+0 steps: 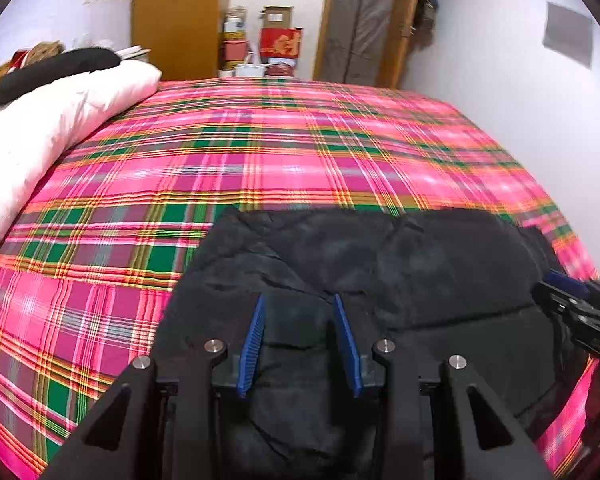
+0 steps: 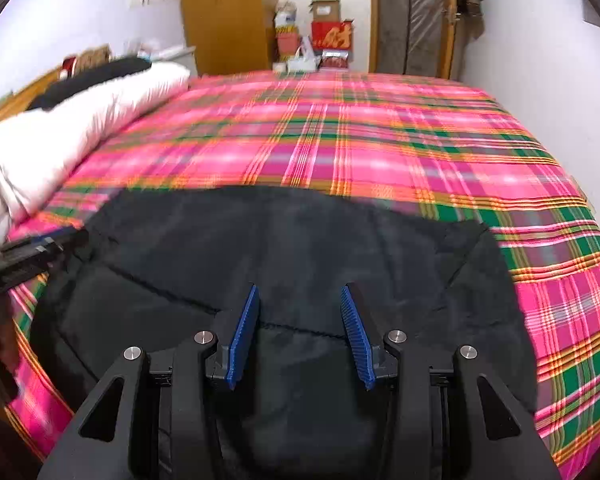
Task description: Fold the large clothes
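A black quilted jacket [image 2: 284, 248] lies spread on the plaid bedsheet [image 2: 380, 136] at the near edge of the bed. It looks soft, puffy and probably slick, so pinch a hem or a stitched seam. Left tongs [image 1: 300, 336] and right tongs [image 2: 300, 332] hover above it, jaws apart, holding nothing.

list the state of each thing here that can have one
black garment: lying on the bed, partly folded, quilted
left claw: open, above the garment, nothing between its pads
right claw: open, above the garment, empty
plaid bedspread: spread flat
white duvet: bunched along the bed's edge
wooden door: cannot tell
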